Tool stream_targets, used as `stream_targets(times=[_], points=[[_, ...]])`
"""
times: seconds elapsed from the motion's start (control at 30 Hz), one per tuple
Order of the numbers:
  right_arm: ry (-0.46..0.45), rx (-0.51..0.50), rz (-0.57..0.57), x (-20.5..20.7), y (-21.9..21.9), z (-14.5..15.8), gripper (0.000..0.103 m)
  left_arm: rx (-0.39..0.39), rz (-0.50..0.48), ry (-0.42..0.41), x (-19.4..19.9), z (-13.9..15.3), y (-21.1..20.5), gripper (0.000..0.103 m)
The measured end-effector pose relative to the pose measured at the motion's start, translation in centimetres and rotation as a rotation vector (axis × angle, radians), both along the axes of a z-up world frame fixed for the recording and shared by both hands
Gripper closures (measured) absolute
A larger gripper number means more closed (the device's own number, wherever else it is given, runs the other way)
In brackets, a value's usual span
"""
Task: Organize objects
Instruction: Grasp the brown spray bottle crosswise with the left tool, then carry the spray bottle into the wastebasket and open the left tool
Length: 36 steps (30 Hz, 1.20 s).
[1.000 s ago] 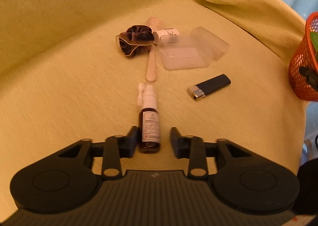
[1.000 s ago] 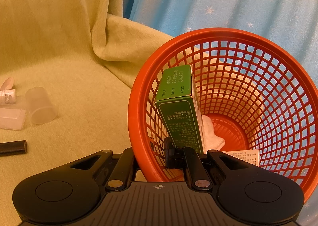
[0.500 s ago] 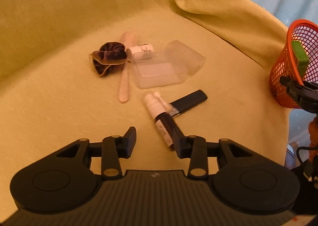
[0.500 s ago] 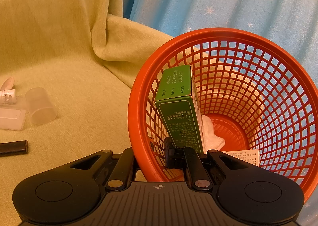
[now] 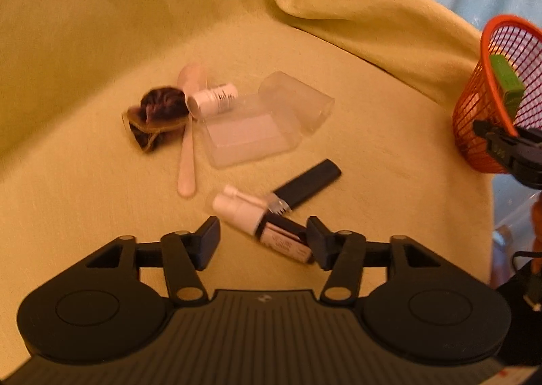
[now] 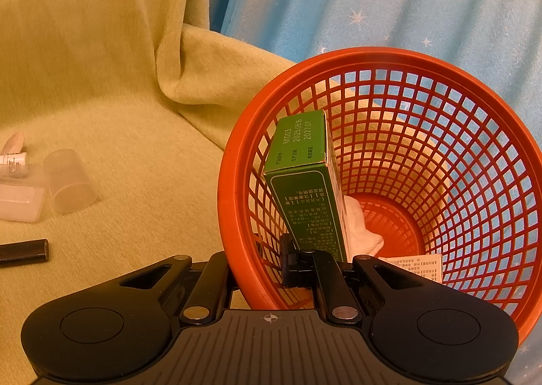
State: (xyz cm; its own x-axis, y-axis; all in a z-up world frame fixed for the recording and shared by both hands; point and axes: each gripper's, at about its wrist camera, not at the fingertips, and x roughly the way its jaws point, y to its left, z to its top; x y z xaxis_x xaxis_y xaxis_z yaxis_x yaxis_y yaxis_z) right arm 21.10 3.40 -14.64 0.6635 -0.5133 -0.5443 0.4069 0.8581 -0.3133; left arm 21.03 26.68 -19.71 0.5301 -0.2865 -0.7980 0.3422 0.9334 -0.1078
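A brown spray bottle [image 5: 271,229] with a white nozzle lies slanted on the yellow blanket between the fingers of my left gripper [image 5: 262,239]. The jaws are opening. The bottle's dark end rests against the right finger, and the left finger stands apart from it. A black lighter [image 5: 308,185] lies just beyond the nozzle. My right gripper [image 6: 257,266] is shut on the wall of the orange mesh basket [image 6: 237,161], which is tipped toward the blanket. A green box [image 6: 301,182], a white cloth [image 6: 362,226] and a paper slip [image 6: 416,266] are inside.
Farther back on the blanket lie a brown scrunchie [image 5: 157,114], a pale spoon [image 5: 186,161], a small white bottle [image 5: 213,100], a flat clear box [image 5: 250,134] and a clear cup [image 5: 298,104]. The basket [image 5: 474,134] hangs at the blanket's right edge. A blue starred curtain [image 6: 372,5] is behind.
The left jaws have widened and the gripper has swung right. The spray bottle, gripped pointing straight ahead before, now lies slanted against the right finger beside the lighter. The right gripper is unchanged.
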Motion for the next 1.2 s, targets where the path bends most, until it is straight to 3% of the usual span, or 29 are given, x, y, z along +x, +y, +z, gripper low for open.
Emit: stream_targets(times=[0.13, 0.27, 0.43, 0.6, 0.7, 0.73, 0.9, 1.2], points=[[0.0, 0.001, -0.001, 0.0, 0.0, 0.0, 0.096, 0.051, -0.083, -0.059, 0.5, 0.1, -0.3, 0.013], [0.0, 0.0, -0.001, 0.0, 0.0, 0.0, 0.096, 0.04, -0.163, -0.02, 1.1, -0.3, 0.2, 0.002], [0.002, -0.001, -0.001, -0.1, -0.1, 0.0, 0.096, 0.116, -0.281, -0.08, 0.8, -0.8, -0.5, 0.001], [0.002, -0.001, -0.001, -0.1, -0.2, 0.1, 0.096, 0.116, -0.314, -0.043, 1.5, -1.4, -0.9, 0.002], [0.002, -0.001, -0.001, -0.1, -0.2, 0.1, 0.096, 0.109, -0.32, -0.024, 1.8, -1.8, -0.9, 0.01], [0.002, -0.001, -0.001, -0.1, -0.2, 0.1, 0.096, 0.109, -0.316, -0.014, 1.9, -1.8, -0.9, 0.016], [0.002, -0.002, 0.0, -0.1, -0.2, 0.0, 0.096, 0.118, -0.295, -0.004, 1.7, -1.4, -0.9, 0.016], [0.003, -0.002, -0.001, -0.1, -0.2, 0.1, 0.096, 0.053, -0.1, -0.054, 0.3, 2.3, 0.3, 0.016]])
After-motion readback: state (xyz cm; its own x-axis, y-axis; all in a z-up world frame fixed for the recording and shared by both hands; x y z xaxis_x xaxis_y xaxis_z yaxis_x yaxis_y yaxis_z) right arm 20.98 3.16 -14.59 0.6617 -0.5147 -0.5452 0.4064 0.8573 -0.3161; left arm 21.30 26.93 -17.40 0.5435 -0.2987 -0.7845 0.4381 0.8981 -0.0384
